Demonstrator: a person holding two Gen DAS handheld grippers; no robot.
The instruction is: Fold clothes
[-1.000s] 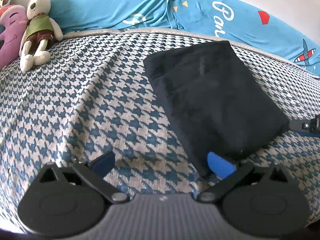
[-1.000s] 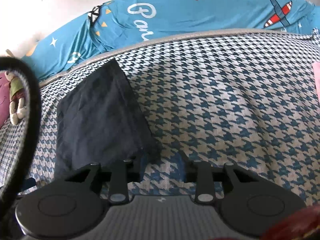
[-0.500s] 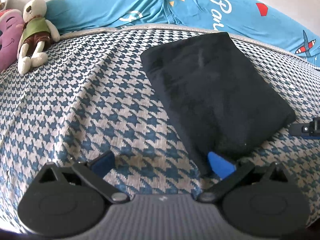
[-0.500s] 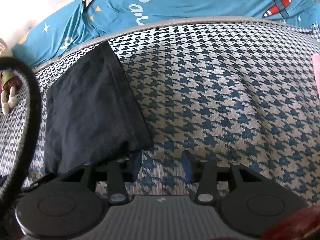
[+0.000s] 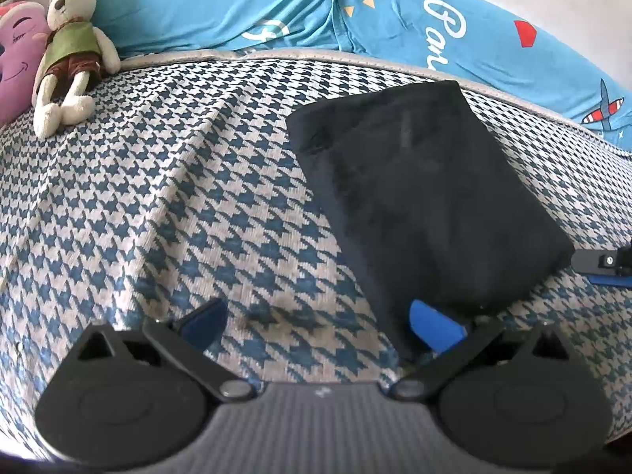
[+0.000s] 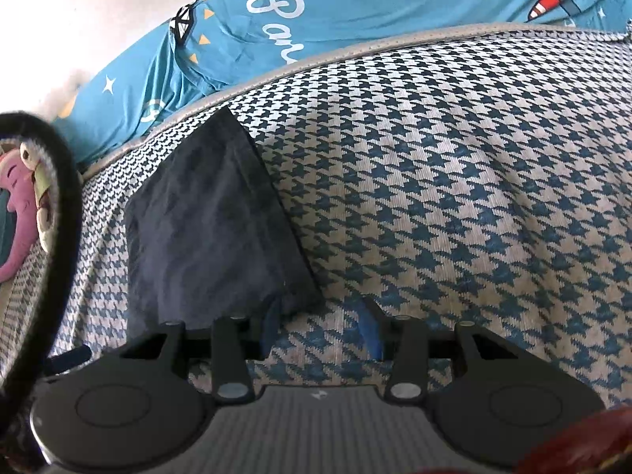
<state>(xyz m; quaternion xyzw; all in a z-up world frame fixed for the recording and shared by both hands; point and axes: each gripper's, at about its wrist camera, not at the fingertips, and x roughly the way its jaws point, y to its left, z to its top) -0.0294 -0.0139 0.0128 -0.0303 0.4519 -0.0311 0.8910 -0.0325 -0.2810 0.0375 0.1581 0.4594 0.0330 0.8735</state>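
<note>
progress: dark garment (image 5: pixel 426 201) already a compact folded rectangle, looks near done
left to do: maybe final tidy, no other clothes seen
garment spot: flat on houndstooth bed cover (image 5: pixel 158 181)
left gripper (image 5: pixel 320 322): wide open, right pad beside garment's near edge, grips nothing
right gripper (image 6: pixel 320 326): jaws just opened partway, garment corner by left pad, nothing between

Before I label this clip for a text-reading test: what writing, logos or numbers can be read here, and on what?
"Par": white script on the blue sheet, cut off by the houndstooth cover in both views; the rest of the word is hidden.
Other marks on the sheet are pictures only: stars, triangles, an airplane.
The folded dark garment and the plush rabbit show no legible text.
No numbers or brand names are visible.
</note>
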